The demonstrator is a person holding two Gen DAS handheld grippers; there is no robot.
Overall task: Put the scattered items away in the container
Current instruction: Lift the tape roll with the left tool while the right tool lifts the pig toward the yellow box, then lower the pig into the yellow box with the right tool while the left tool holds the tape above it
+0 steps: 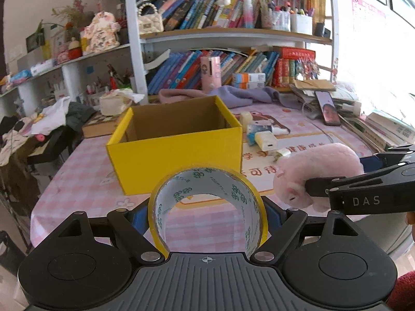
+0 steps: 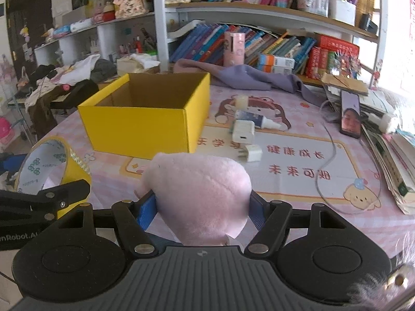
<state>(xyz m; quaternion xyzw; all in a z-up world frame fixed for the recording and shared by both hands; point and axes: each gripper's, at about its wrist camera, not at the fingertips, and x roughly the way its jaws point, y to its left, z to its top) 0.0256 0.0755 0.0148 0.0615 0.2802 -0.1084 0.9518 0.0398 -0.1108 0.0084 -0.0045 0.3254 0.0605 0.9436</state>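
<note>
Yellow-edged tape [image 1: 207, 207] stands on its rim at lower centre of the left view, its hole facing the camera, clamped between the left gripper's [image 1: 207, 216] blue pads. Behind it, mid-frame, sits the open yellow box [image 1: 176, 155]. At right, the right gripper [image 2: 201, 207] is closed on a pink plush [image 2: 199, 194], long axis running away toward the box. White chargers [image 2: 242, 131] lie right of the box on the pink tablecloth [image 2: 298, 160].

Left tongs [image 1: 207, 217] clamped on a tape roll [image 1: 207, 204], held upright between the pads, level above the desk. Right tongs [image 2: 202, 207] clamped on a pink plush [image 2: 202, 191], just right of the left tongs, both pointing far.
</note>
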